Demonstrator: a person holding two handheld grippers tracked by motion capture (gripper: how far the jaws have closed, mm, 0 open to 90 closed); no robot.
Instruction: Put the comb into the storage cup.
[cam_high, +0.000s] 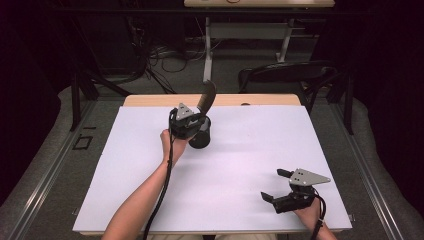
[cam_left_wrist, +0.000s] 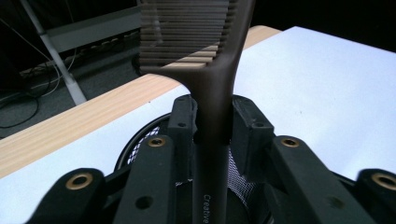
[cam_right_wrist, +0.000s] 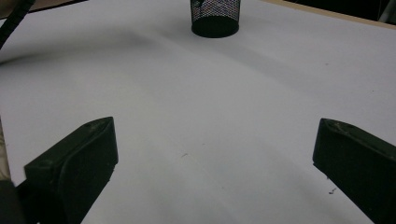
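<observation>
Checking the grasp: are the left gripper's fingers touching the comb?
Touching. The left gripper view shows the fingers pressed against both sides of the comb handle, with no gap, above the mesh cup.

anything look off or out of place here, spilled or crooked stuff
Nothing stands out. The left gripper holds a dark comb by its handle, teeth end up, over a black mesh cup that stands upright on the white table. The right gripper rests open near the table's front edge. No spill or damage shows.
</observation>
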